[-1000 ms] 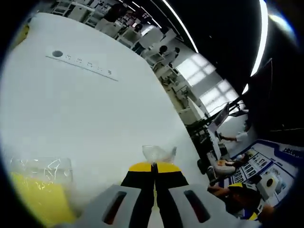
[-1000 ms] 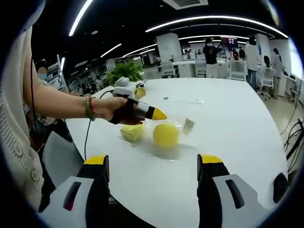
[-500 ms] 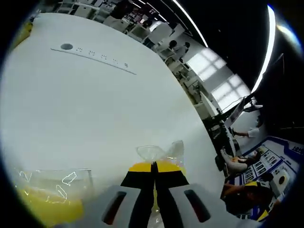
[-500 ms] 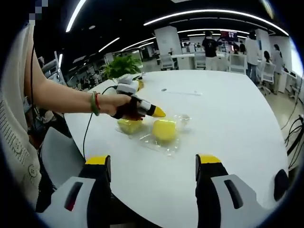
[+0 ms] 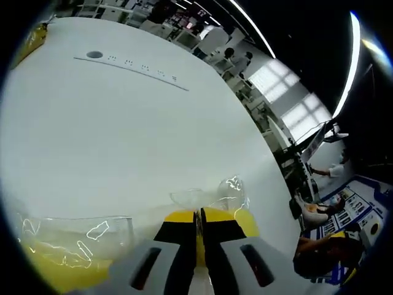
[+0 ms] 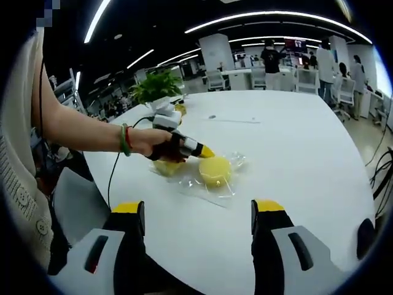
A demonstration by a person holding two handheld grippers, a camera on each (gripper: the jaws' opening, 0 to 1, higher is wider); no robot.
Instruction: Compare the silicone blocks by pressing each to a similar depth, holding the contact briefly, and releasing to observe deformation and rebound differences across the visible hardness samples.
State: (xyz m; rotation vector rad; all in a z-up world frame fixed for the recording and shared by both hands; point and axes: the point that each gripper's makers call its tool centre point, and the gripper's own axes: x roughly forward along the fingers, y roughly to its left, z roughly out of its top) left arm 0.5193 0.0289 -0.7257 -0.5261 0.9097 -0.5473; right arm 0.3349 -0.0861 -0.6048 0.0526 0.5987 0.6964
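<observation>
My left gripper (image 6: 206, 151) has its jaws closed together, tips touching the round yellow silicone block (image 6: 215, 170) in its clear wrap (image 6: 212, 187) mid-desk (image 6: 295, 153). My right gripper (image 6: 198, 212) hangs back near the desk edge, jaws wide apart, holding nothing.

Two yellow silicone blocks (image 6: 215, 170) in clear wrap, side by side

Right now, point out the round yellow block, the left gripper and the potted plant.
round yellow block (image 6: 214, 170): right gripper view, middle of its top.
left gripper (image 6: 207, 152): right gripper view, yellow tip of its shut jaws.
potted plant (image 6: 157, 87): right gripper view, its leaves.
</observation>
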